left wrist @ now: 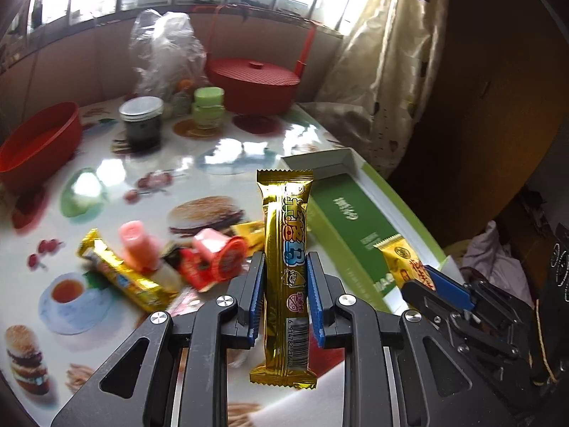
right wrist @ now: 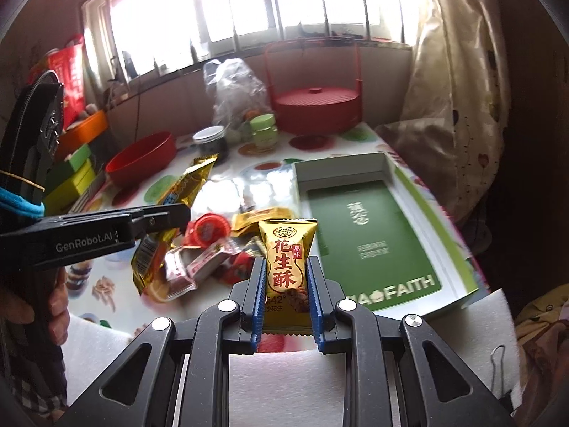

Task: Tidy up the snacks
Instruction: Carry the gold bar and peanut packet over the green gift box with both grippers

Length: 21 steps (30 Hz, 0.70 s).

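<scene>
Gold foil fills the middle of my left wrist view: the left tongs (left wrist: 282, 284) are pinching a long gold wafer bar (left wrist: 286, 249), held upright by its lower half between the blue pads (left wrist: 314, 295). Beyond it, at ten o'clock, the remaining snack pile (left wrist: 170, 263) lies on the glossy printed worktop (left wrist: 199, 167); it includes a second gold bar (left wrist: 121, 274) and a pink jelly cup (left wrist: 217, 256), blurred. At two o'clock the open green box (left wrist: 345, 220) lies flat by the worktop's right edge. At four o'clock the right tongs (left wrist: 423, 281) enter over the box's near end with a small yellow packet (left wrist: 405, 263) in their grip. Farther back I see a red bowl (left wrist: 39, 146) at nine o'clock, a dark jar (left wrist: 140, 121) at eleven and a red lidded basket (left wrist: 252, 82) at twelve.

From the right wrist view, the right tongs (right wrist: 286, 291) are clamped on the peanut crisp packet (right wrist: 287, 270), upright, red characters facing me. The green box (right wrist: 370, 235) sits at one to two o'clock, its interior bare of snacks. At nine o'clock the left tongs (right wrist: 167, 219) cross the frame sideways, carrying the gold wafer bar (right wrist: 167, 224) tilted above the worktop (right wrist: 227, 185). Loose snacks (right wrist: 213, 249) lie just behind and left of my packet. The red bowl (right wrist: 142, 160) stands at ten o'clock, the red basket (right wrist: 316, 106) at twelve. A person's fingers (right wrist: 58, 306) show at the left edge.
</scene>
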### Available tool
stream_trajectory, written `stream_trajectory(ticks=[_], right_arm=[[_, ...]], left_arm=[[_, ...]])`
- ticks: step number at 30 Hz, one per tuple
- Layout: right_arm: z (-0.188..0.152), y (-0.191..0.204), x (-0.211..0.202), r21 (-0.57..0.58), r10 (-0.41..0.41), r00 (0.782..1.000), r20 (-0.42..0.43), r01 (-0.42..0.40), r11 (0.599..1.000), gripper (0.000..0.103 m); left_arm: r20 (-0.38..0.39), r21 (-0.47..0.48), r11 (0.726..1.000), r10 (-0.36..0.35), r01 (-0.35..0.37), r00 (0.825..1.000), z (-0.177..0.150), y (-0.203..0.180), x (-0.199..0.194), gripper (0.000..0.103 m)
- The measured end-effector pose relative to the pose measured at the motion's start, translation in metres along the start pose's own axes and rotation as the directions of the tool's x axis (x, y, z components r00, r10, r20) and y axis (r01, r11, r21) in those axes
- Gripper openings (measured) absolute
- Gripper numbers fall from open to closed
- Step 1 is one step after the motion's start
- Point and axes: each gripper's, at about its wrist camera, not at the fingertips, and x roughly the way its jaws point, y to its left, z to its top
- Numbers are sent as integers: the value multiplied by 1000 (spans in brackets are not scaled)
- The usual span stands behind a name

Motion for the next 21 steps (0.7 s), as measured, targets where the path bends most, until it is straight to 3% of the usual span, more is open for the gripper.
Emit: stream_trajectory(ticks=[11, 21], right_arm=[[9, -46, 11, 65, -99, 995, -4, 99, 993, 21], [8, -78, 27, 89, -146, 988, -42, 149, 985, 21]], left_arm=[[-31, 17, 997, -80, 81, 996, 19, -38, 30, 24], [-91, -26, 991, -130, 128, 987, 32, -61, 70, 24]])
